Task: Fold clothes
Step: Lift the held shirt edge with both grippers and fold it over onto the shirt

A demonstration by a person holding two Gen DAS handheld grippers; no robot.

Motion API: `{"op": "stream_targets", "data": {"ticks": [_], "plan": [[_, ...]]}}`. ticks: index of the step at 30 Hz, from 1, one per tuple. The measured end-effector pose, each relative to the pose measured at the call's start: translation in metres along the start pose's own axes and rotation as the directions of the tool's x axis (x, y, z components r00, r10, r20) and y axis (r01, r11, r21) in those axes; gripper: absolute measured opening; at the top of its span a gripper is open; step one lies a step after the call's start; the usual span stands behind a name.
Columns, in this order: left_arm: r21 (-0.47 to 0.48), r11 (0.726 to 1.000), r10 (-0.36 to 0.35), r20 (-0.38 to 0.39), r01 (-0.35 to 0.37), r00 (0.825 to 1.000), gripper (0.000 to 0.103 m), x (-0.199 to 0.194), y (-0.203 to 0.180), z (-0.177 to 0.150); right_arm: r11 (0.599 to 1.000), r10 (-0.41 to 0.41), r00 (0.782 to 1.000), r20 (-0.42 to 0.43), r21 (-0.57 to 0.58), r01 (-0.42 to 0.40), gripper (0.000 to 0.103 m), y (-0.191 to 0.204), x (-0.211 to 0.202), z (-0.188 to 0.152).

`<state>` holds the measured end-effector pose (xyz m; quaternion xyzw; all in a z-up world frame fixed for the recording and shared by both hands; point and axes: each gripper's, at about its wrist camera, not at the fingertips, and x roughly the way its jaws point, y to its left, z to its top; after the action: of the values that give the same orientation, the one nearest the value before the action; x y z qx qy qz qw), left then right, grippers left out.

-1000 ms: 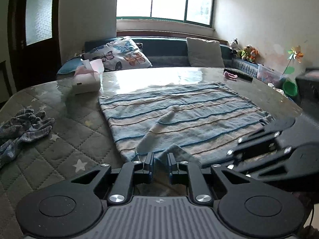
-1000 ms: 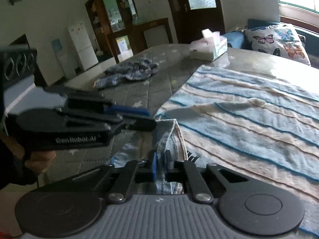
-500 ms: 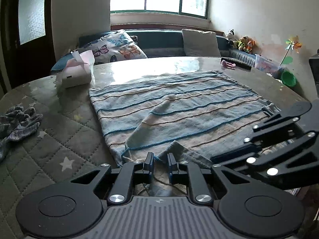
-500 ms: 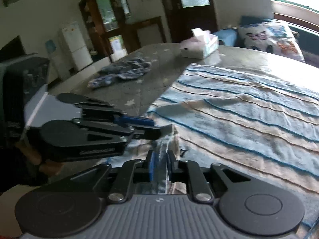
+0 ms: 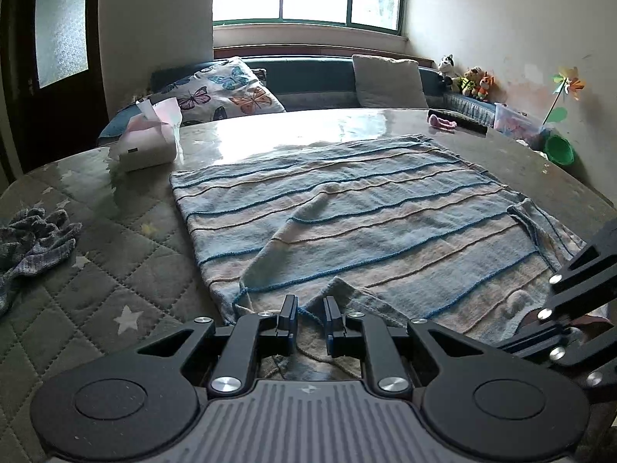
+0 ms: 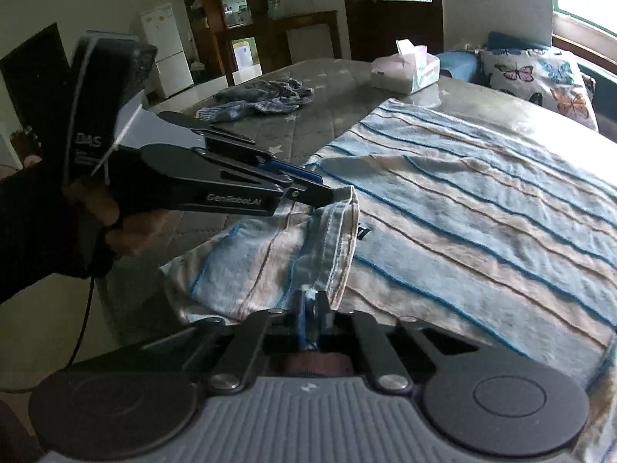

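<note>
Your left tongs [image 5: 310, 314] pinch the near hem of the striped shirt [image 5: 347, 208], narrowly parted around a raised fold. Your right tongs [image 6: 311, 310] are closed on the same hem, lifted off the counter [image 5: 96, 270]. The shirt spreads flat ahead of both; a tissue box [image 5: 148, 142] stands beyond, left.

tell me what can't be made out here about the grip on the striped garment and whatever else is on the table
- Left wrist view: the left gripper body hides the striped garment hem beneath it.
- Left wrist view: the right gripper is cut off by the frame edge, its tips out of view.
- Right wrist view: the right gripper body covers the garment's near hem.
- Left wrist view: the pink item is too small to identify.
</note>
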<state>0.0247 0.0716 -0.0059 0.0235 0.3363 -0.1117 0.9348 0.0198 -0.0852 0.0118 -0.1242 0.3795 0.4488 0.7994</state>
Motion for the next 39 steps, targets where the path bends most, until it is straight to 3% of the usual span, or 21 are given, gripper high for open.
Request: {"op": "stream_targets", "data": {"ticks": [7, 10, 14, 19, 29, 39], "plan": [[0.027, 1.0, 0.012, 0.018, -0.013, 1.0, 0.015, -0.007, -0.007, 0.0, 0.999, -0.032, 0.999, -0.017, -0.007, 0.032, 0.004, -0.001, -0.002, -0.005], [0.056, 0.998, -0.013, 0.033, 0.011, 0.999, 0.015, -0.016, -0.013, -0.002, 0.999, -0.041, 0.999, 0.014, -0.012, 0.041, 0.007, -0.003, -0.01, 0.002], [0.08, 0.996, -0.029, -0.003, 0.029, 1.0, 0.015, -0.006, -0.02, -0.01, 0.999, -0.043, 0.997, 0.07, 0.017, 0.042, 0.007, -0.011, -0.014, 0.018], [0.071, 0.996, -0.047, 0.022, 0.045, 0.999, 0.015, -0.019, -0.023, -0.013, 0.999, -0.005, 0.995, 0.103, 0.051, -0.001, 0.007, -0.021, -0.002, 0.041], [0.056, 0.989, -0.138, 0.002, 0.138, 0.99, 0.016, -0.033, -0.041, -0.039, 0.998, 0.054, 0.997, 0.053, 0.035, -0.056, 0.008, -0.019, 0.053, 0.063], [0.058, 0.994, -0.093, 0.047, 0.09, 0.995, 0.016, -0.067, -0.026, -0.039, 0.998, 0.046, 0.999, 0.008, -0.052, -0.045, 0.01, -0.01, 0.034, 0.042]]}}
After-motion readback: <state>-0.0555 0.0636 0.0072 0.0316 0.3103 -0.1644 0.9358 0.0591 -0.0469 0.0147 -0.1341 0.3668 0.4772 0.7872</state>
